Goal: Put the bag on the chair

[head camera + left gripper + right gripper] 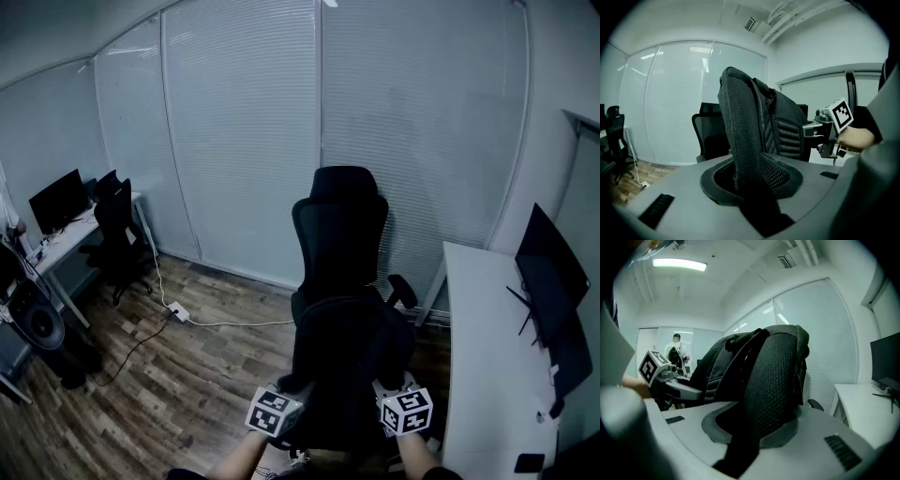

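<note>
Hanging between the two grippers, the black bag (345,370) fills the 6 o'clock part of the head view, directly in front of the black chair (339,225), whose tall back rises at 12 o'clock from the bag. Whether the bag rests on the chair cannot be told, since it covers that part of the chair.

Left gripper (752,187): jaws pinched on a padded mesh shoulder strap (743,136), which runs upright out of the jaw gap; the bag body stands at 2 o'clock from it.

Right gripper (754,437): jaws clamped on the other mesh strap (776,380), with the bag body at 10 o'clock.

Each gripper's marker cube (841,112) shows in the other's view, beside the bag.

Surroundings in the head view:
- a white desk (478,375) with a dark monitor (553,281) at 3 o'clock of the chair
- a second desk (75,234) with another chair (117,234) at 9 o'clock
- a white cable (234,323) on the wood floor (169,394) at 8 o'clock
- closed blinds (244,131) behind
</note>
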### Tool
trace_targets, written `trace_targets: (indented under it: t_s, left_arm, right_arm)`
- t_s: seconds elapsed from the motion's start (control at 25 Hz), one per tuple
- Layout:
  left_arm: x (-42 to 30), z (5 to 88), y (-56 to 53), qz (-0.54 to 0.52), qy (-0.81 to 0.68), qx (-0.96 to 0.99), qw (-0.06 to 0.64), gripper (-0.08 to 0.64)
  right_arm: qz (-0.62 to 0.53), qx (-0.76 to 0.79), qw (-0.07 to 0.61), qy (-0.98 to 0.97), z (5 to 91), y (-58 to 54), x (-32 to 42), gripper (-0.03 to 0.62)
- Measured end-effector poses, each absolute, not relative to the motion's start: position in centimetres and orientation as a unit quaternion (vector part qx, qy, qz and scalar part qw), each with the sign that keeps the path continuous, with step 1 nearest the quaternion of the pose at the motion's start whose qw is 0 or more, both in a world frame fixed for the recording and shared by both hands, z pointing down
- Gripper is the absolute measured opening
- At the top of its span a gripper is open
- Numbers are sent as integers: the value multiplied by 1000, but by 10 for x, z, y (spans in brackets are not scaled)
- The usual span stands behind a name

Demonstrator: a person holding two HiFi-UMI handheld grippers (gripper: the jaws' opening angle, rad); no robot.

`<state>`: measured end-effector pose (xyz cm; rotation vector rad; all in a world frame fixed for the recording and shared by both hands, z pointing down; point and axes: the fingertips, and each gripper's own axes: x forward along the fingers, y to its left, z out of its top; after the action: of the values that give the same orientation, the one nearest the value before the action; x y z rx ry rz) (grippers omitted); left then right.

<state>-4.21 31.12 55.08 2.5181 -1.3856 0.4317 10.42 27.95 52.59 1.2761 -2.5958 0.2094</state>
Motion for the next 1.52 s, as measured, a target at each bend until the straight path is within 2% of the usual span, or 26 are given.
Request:
trace_targets:
  t_s: [0.44,1.12,1.52]
  left_arm:
    - [-61,557,291,147,-479,856,126,144]
    - [-82,559,164,157,-411,890,122,144]
    - [-60,558,106,162,-405,890,133,144]
  right_arm:
    - [85,423,122,-894,533,257,85,107]
    - [103,482,110,-863,532,152,68,107]
    - [110,489,114,-858,531,95,91,107]
